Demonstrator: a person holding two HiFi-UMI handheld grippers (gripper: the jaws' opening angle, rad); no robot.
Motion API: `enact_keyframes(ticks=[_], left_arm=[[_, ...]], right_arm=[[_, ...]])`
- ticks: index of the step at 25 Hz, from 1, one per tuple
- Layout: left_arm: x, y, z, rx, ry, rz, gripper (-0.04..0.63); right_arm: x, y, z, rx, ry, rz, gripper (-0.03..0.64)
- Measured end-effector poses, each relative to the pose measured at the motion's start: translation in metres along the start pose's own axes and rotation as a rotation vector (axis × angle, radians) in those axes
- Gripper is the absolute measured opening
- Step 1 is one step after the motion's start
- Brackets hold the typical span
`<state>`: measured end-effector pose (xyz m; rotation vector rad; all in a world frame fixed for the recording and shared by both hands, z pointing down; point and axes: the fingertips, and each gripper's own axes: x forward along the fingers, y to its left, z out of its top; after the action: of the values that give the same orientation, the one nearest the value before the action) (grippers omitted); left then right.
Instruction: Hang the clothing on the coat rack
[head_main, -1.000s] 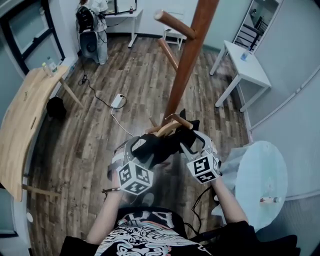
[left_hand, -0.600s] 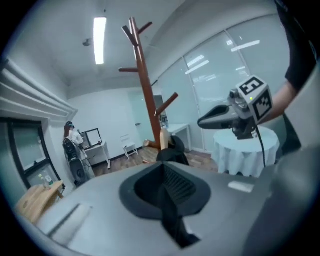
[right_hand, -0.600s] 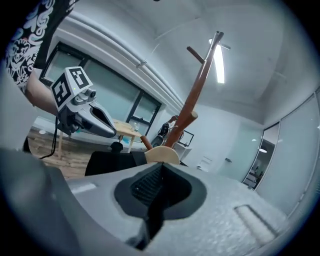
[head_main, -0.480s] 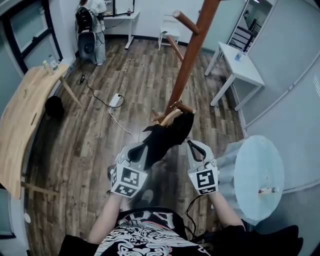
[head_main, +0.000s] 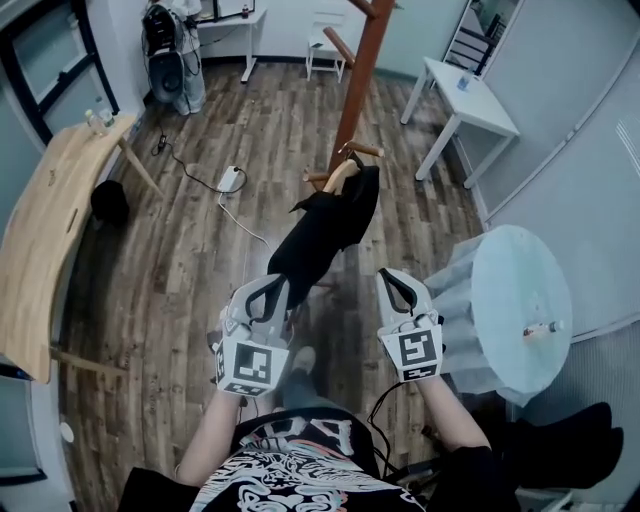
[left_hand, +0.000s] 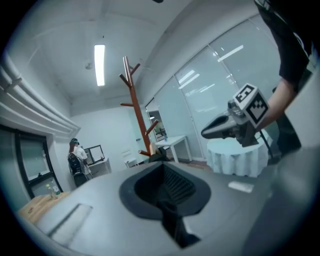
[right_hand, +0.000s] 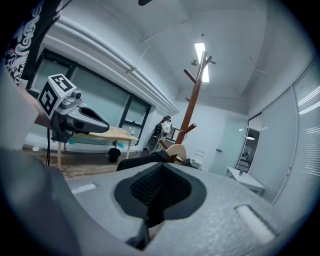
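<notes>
The brown wooden coat rack (head_main: 358, 85) stands on the floor ahead of me. A black garment (head_main: 322, 238) hangs from a pale wooden hanger (head_main: 338, 176), which is hooked on one of the rack's low pegs. My left gripper (head_main: 270, 288) and right gripper (head_main: 394, 284) are both shut and empty, held side by side below the garment and apart from it. In the left gripper view the closed jaws point at the rack (left_hand: 136, 112), with the right gripper (left_hand: 234, 124) beside it. The right gripper view shows the rack (right_hand: 193, 102), the hanger (right_hand: 175, 149) and the left gripper (right_hand: 75, 118).
A round table under a white cloth (head_main: 520, 310) stands close on my right. A white table (head_main: 462, 98) is behind the rack and a long wooden table (head_main: 45, 230) runs along the left. A power strip with its cable (head_main: 232, 180) lies on the floor. A person (head_main: 172, 45) stands far back.
Both grippers were at the black garment on the hanger; they have let go, shut and drawn back toward my body. The garment now hangs free on the rack.
</notes>
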<state>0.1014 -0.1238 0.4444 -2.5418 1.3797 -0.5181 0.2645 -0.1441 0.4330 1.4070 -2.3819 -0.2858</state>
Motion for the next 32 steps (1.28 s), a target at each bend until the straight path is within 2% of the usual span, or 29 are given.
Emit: enact_keyframes(ticks=[3,6,10,14,19,25,32], left_arm=[[-0.030,-0.015,0.003,-0.035,-0.017,0.005,-0.011],[-0.062,-0.032,0.013,-0.038,-0.050,0.002,-0.011],[-0.099,-0.048,0.019,-0.054,-0.081,0.064,-0.011],[-0.115,-0.063,0.029,-0.065,-0.105,0.074,-0.011],[-0.121,-0.070,0.039,-0.114,-0.105,0.097,-0.011],[-0.119,-0.089,0.055,-0.111,-0.101,0.105,-0.011],[-0.116,-0.105,0.070,-0.117,-0.109,0.105,-0.011]], right_arm=[[-0.037,0.018,0.002,-0.007,-0.008,-0.014,0.000],[-0.076,0.035,0.001,-0.014,-0.012,-0.025,0.000],[-0.124,0.049,0.001,0.009,-0.016,-0.037,0.000],[-0.154,0.056,0.002,0.018,-0.021,-0.043,0.000],[-0.166,0.059,0.006,0.016,-0.027,-0.010,0.000],[-0.172,0.050,0.008,0.013,-0.030,0.040,-0.002],[-0.183,0.036,0.010,-0.002,-0.042,0.046,-0.002]])
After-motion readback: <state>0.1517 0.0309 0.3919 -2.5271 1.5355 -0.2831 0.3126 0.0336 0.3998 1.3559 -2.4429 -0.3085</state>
